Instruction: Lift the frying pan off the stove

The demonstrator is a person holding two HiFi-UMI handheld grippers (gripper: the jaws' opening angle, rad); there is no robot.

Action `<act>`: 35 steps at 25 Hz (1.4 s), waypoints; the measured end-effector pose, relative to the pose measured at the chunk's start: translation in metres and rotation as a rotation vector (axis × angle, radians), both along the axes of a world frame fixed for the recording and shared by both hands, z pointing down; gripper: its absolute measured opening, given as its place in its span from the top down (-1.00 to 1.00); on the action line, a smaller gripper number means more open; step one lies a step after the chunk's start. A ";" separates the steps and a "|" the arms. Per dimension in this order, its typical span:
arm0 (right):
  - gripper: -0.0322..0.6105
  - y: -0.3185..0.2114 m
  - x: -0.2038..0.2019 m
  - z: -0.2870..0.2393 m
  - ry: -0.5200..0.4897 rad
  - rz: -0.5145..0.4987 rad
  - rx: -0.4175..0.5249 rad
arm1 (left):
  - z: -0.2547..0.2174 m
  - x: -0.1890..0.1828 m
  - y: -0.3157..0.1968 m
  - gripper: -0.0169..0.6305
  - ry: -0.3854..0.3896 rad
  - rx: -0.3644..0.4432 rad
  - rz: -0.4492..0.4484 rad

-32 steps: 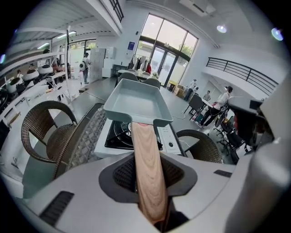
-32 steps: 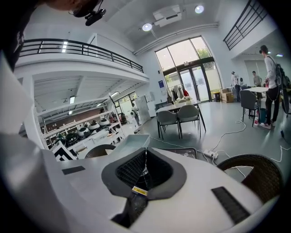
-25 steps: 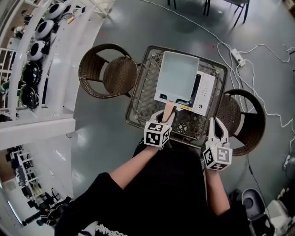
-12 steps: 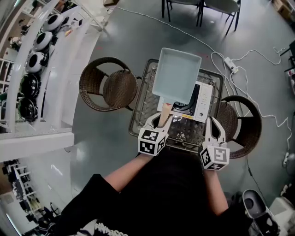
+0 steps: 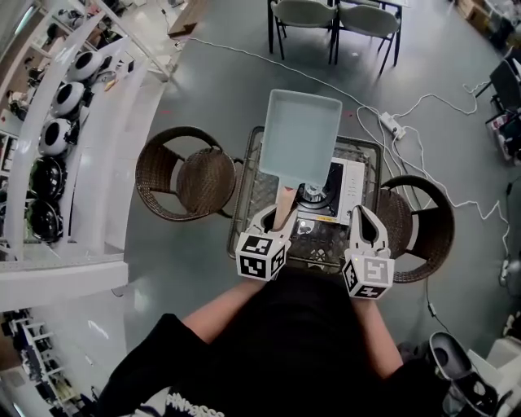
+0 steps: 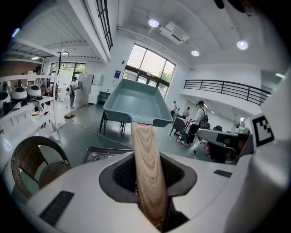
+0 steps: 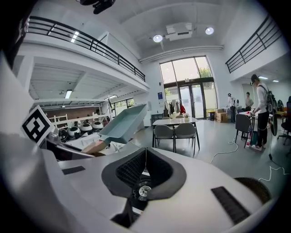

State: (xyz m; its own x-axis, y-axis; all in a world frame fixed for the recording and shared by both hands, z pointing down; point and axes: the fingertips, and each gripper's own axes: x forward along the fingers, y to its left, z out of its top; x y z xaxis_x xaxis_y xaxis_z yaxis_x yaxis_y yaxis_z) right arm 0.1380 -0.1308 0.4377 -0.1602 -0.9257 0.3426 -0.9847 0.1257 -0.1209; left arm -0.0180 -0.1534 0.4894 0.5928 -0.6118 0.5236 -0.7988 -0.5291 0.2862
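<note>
A square pale teal frying pan with a wooden handle hangs in the air above a white portable stove. The stove's burner is uncovered. My left gripper is shut on the handle, which runs up between its jaws to the pan in the left gripper view, where the handle fills the gap. To the right of the stove, my right gripper is shut and holds nothing. From the right gripper view the pan shows tilted at the left.
The stove stands on a wire-mesh table. A wicker chair is at its left and another at its right. A cable with a power strip crosses the floor. Grey chairs stand beyond; white shelving runs along the left.
The pan has risen off the stove with my left gripper and now sits farther up the head view, baring the burner. My right gripper has risen too, still empty.
</note>
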 end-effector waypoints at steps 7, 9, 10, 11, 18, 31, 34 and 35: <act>0.80 -0.008 -0.006 -0.017 -0.002 0.004 0.029 | -0.027 0.001 -0.006 0.58 0.003 0.076 0.036; 0.80 -0.009 -0.008 -0.020 0.004 0.002 0.033 | -0.032 0.000 -0.008 0.57 0.005 0.091 0.037; 0.80 -0.009 -0.008 -0.021 0.008 0.002 0.034 | -0.033 0.000 -0.009 0.57 0.003 0.096 0.037; 0.80 -0.009 -0.009 -0.021 0.010 0.002 0.036 | -0.033 -0.001 -0.009 0.57 0.002 0.100 0.036; 0.80 -0.009 -0.009 -0.023 0.015 0.006 0.041 | -0.039 -0.008 -0.010 0.57 -0.001 0.112 0.022; 0.80 0.000 -0.007 -0.031 0.030 0.022 0.056 | -0.054 -0.009 -0.003 0.57 0.008 0.146 0.031; 0.80 0.004 -0.008 -0.030 0.032 0.024 0.057 | -0.055 -0.009 0.000 0.57 0.014 0.154 0.037; 0.80 0.005 -0.008 -0.029 0.032 0.024 0.058 | -0.055 -0.008 0.001 0.57 0.017 0.154 0.038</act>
